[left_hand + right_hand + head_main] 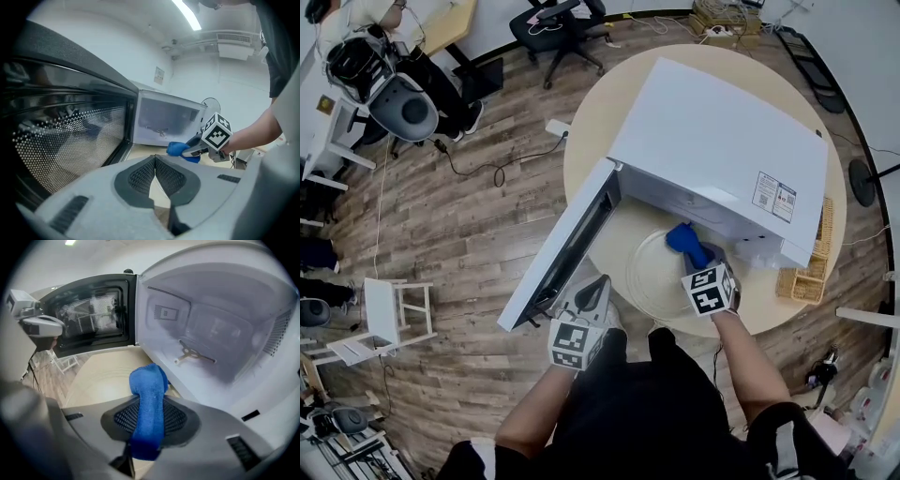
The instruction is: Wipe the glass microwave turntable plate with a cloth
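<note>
The glass turntable plate [654, 277] lies flat on the round table [592, 141], just in front of the microwave [722, 150]. With the plate out of the cavity, only the bare drive coupler [194, 354] shows inside, and the whole glass face is probably within easy reach. The blue cloth [685, 241] is clamped between the jaws of the right gripper [695, 257], its folded end jutting forward over the plate's far edge, ready to press down. The left gripper [592, 292] hangs beside the open door [567, 246], jaws together and empty, clear of the wiping path.
</note>
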`<state>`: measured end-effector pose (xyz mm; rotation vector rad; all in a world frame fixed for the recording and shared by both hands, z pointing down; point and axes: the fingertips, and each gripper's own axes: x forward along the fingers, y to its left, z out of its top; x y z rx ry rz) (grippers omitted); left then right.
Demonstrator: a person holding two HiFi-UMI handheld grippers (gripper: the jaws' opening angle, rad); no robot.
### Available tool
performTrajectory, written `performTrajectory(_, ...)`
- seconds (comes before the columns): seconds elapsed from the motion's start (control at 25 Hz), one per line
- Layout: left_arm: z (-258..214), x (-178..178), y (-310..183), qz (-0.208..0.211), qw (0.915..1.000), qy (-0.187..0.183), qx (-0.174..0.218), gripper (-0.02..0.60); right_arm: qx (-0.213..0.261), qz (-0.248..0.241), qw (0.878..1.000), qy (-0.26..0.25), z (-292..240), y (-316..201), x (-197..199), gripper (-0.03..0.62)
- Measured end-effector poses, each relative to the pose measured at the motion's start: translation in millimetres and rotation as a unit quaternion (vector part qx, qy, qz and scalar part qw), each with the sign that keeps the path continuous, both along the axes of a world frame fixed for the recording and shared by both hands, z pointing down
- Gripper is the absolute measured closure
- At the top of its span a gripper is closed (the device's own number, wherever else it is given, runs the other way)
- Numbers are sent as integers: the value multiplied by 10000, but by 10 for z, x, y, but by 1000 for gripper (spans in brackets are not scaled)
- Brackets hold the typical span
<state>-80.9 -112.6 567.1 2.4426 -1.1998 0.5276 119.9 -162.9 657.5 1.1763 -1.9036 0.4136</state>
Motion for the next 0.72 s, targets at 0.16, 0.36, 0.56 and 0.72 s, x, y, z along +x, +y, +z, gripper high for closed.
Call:
performTrajectory(0.16, 28, 66, 24, 45, 10000, 18, -27, 575, -21, -241, 9995, -197, -45, 247, -259, 493)
performTrajectory(0.36, 8, 110, 21, 39, 10000, 68, -38, 575, -254, -632, 9966, -467, -2, 600, -691, 493)
performTrajectory(0.56, 19, 100, 40, 86, 10000, 11, -18, 575, -609, -1095, 9895, -719, 76, 1009, -1016, 493)
performTrajectory(0.72, 39, 77, 80, 81, 10000, 1, -37, 575, -811, -1201, 9861, -810, 149, 1233, -1068, 493)
